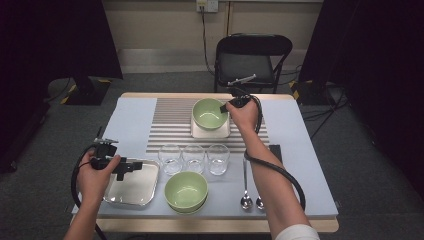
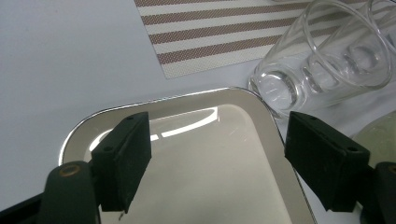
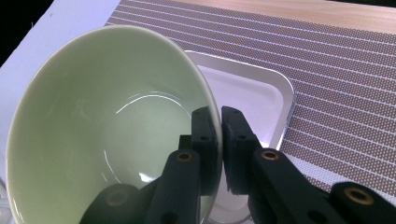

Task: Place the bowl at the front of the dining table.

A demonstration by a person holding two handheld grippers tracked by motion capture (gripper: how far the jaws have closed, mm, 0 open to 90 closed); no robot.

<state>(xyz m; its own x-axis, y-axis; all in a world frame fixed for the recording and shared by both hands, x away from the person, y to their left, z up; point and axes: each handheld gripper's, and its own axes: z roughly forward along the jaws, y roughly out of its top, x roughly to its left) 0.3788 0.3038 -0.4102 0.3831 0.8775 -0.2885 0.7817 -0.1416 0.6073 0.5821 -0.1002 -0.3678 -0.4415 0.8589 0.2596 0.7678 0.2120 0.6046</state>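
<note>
So the right hand-held gripper (image 3: 219, 140) is clamped on the rim of a green bowl (image 3: 102, 135), one jaw inside and one outside the wall, and the bowl sits tilted over a small white tray (image 3: 254, 93) on the striped mat (image 3: 336, 70). Nothing in that bowl as far as I can see, though its lower edge is cut off in the right gripper view. The left hand-held gripper (image 2: 217, 154) has its jaws wide apart, nothing between them, right above a shiny metal tray (image 2: 205, 182) that looks bare. Just past its right jaw there's a row of three clear glasses (image 1: 194, 158), all see-through with no contents visible. A second green bowl (image 1: 186, 190) sits beside the metal tray, also without contents. Two spoons (image 1: 245, 197) lie on the surface under the right forearm, which partly covers them.
</note>
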